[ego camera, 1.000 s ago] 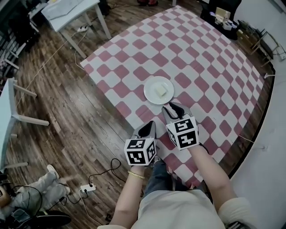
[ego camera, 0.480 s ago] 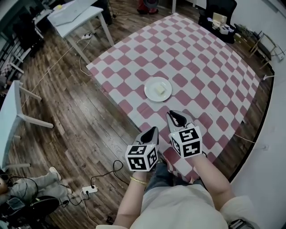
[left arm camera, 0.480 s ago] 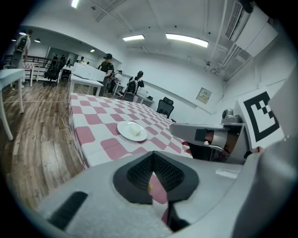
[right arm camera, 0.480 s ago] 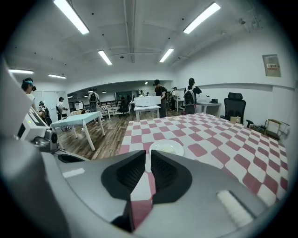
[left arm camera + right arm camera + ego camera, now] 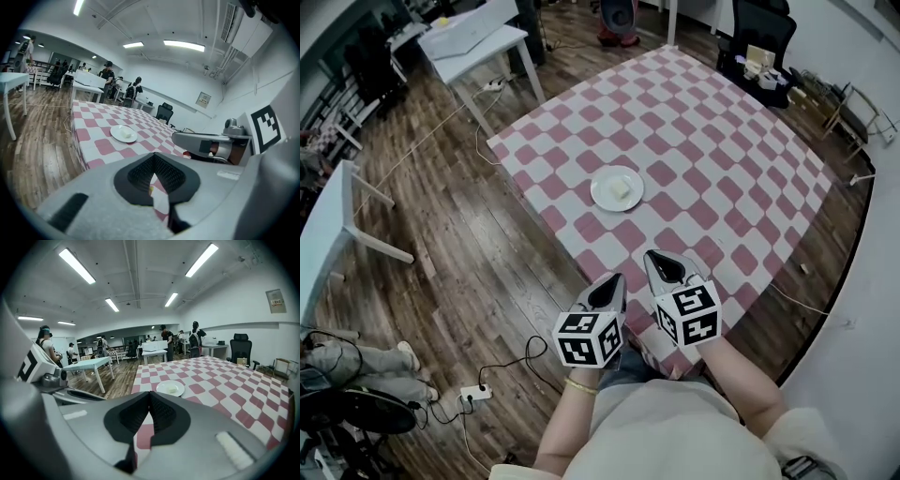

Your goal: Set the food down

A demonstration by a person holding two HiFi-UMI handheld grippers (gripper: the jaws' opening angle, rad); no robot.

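Note:
A pale cube of food (image 5: 620, 188) lies on a white plate (image 5: 605, 195) on the red-and-white checked table (image 5: 712, 131). The plate (image 5: 120, 135) shows in the left gripper view and, with the food (image 5: 172, 389) on it, the plate (image 5: 162, 389) shows in the right gripper view. Both grippers hover side by side at the table's near edge, well short of the plate. My left gripper (image 5: 608, 290) is shut with nothing in it. My right gripper (image 5: 664, 267) is shut and empty too, its jaws meeting at the tips.
A black office chair (image 5: 761, 28) with small boxes stands at the table's far side. A white desk (image 5: 473, 36) stands at the back left, another pale table (image 5: 323, 234) at the left. Cables and a power strip (image 5: 478, 393) lie on the wood floor. People stand far off.
Both grippers have drawn back from the plate toward the table's near edge. The right gripper's jaws have come together. The plate and food stay where they were.

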